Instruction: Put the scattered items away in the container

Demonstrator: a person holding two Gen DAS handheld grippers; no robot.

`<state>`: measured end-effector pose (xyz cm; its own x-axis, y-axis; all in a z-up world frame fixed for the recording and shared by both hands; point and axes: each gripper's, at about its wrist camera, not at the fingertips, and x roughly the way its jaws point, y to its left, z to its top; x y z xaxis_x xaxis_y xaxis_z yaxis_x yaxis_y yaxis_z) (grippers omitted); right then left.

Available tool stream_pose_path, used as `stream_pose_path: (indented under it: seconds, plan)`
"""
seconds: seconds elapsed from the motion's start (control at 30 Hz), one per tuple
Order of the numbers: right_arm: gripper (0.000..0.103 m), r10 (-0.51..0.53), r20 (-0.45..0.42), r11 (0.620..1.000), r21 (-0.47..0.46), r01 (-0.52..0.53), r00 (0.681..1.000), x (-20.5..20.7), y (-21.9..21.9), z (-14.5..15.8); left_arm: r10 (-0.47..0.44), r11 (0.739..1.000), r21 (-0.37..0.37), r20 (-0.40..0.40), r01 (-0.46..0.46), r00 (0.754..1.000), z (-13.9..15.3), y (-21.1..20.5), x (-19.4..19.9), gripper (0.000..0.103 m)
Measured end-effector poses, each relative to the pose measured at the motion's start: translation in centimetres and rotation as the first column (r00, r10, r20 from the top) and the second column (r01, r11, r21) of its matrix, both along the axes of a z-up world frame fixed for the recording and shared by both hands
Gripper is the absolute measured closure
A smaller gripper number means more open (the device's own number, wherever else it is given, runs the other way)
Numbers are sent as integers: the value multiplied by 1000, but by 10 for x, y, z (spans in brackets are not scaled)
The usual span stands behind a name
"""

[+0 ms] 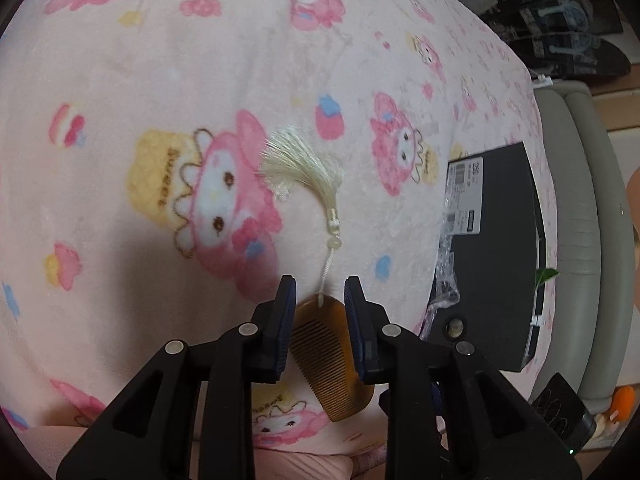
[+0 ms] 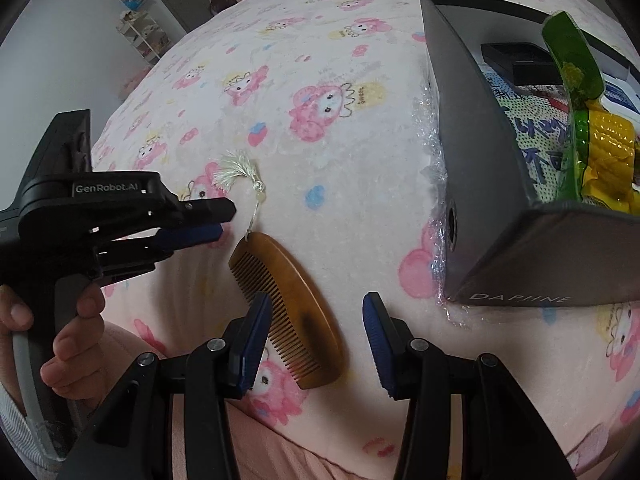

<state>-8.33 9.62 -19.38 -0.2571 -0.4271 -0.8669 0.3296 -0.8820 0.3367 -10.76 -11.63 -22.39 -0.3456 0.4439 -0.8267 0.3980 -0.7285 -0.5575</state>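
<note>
A brown wooden comb (image 1: 326, 354) with a cream tassel (image 1: 302, 166) lies on the pink cartoon blanket (image 1: 140, 80). My left gripper (image 1: 320, 292) is open, its fingers on either side of the comb's near end, hovering at it. In the right wrist view the comb (image 2: 286, 306) lies diagonally; the left gripper (image 2: 216, 220) comes in from the left beside its tassel end. My right gripper (image 2: 316, 308) is open and empty above the comb's other end. The grey box (image 2: 480, 160) stands at the right, holding a corn packet (image 2: 600, 136) and other packets.
Bubble wrap (image 2: 430, 168) lies along the box's left side. The box (image 1: 496, 248) shows at the right in the left wrist view, near the bed's edge with a grey padded frame (image 1: 576, 220). A shelf (image 2: 144, 36) stands far off by the wall.
</note>
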Motion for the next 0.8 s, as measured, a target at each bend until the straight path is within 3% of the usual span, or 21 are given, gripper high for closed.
stream_pose_path:
  seconds: [0.23, 0.43, 0.6, 0.8]
  plan:
    - [60, 45, 78, 998, -36, -42, 996, 5, -2, -14, -31, 999, -21, 48, 32, 998, -10, 7, -6, 74]
    - [60, 60, 132, 998, 27, -64, 989, 19, 9, -30, -54, 997, -57, 83, 59, 995, -16, 14, -9, 74]
    - [61, 87, 125, 995, 31, -91, 988, 23, 7, -36, -39, 998, -54, 109, 45, 993, -19, 17, -6, 74]
    - [79, 72, 98, 997, 1, -73, 993, 22, 8, -34, -65, 996, -61, 106, 71, 992, -15, 23, 1, 74]
